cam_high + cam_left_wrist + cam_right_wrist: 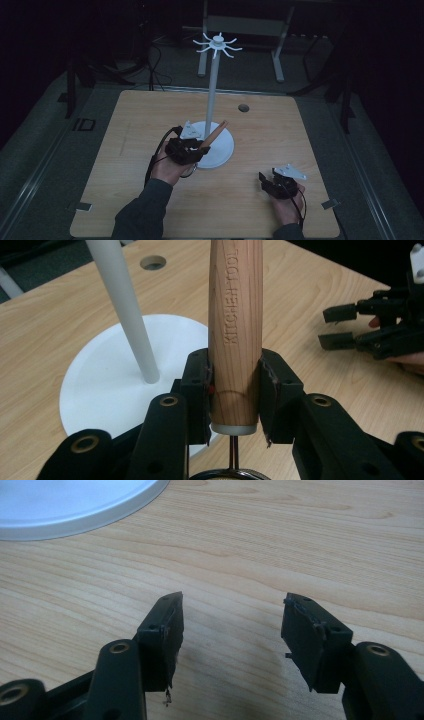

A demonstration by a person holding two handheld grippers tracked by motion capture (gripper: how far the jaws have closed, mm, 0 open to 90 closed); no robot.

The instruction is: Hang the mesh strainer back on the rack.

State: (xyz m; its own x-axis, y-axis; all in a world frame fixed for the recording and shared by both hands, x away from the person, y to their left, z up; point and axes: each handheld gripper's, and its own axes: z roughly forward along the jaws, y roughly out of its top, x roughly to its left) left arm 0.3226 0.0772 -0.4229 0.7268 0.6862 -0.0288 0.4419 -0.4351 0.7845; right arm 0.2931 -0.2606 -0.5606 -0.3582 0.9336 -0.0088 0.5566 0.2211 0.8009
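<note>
A wooden handle (235, 335) stamped "KITCHEN TOOL" is clamped between the jaws of my left gripper (235, 385). It sticks out over the round white base (100, 370) of a rack. In the high view the left gripper (202, 146) sits at the front left of that base (225, 150), and the handle (216, 132) slants up toward the white pole (212, 95). Curved hooks (217, 46) crown the pole. A metal ring (231, 474) hangs from the handle's near end. My right gripper (263, 181) rests low at the front right, open (232, 612) and holding nothing.
The wooden table (140, 120) has a small round hole (243, 107) behind the rack. Metal clips (82, 206) sit at the front corners. Beyond the table are dark floor, cables and a white desk frame (277, 50). The rack base edge (65, 505) lies ahead of the right jaws.
</note>
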